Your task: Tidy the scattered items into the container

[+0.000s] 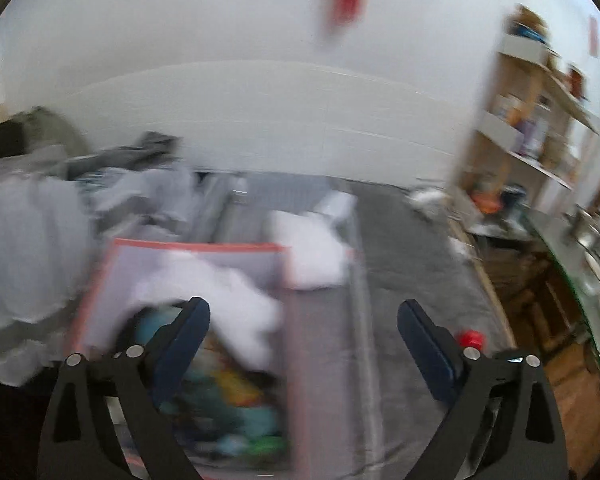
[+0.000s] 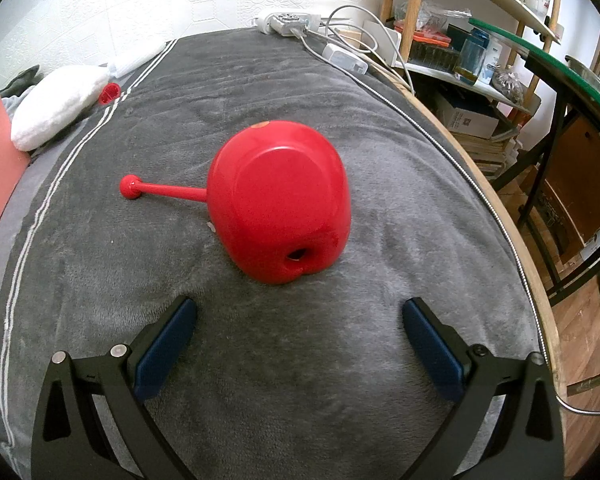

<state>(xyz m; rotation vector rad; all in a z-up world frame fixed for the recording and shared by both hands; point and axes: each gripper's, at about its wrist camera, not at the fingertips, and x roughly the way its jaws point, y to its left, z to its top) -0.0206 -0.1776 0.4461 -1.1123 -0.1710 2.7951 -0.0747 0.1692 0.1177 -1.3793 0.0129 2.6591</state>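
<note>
Right gripper (image 2: 300,344) fingers spread, empty, just short of glossy red apple-shaped plastic toy (image 2: 278,204) on grey plush blanket (image 2: 140,140). Left gripper (image 1: 304,344) fingers spread, empty, above pink-rimmed container (image 1: 296,360).

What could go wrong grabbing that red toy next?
1. The red toy is round and smooth, wider than it looks; the open right claw may slip off its sides.
2. Its thin stick juts out sideways and could catch on the gray blanket or the container's rim when dropped in.
3. The container already looks full, with a white cloth draped over it, so the toy may roll out.
</note>
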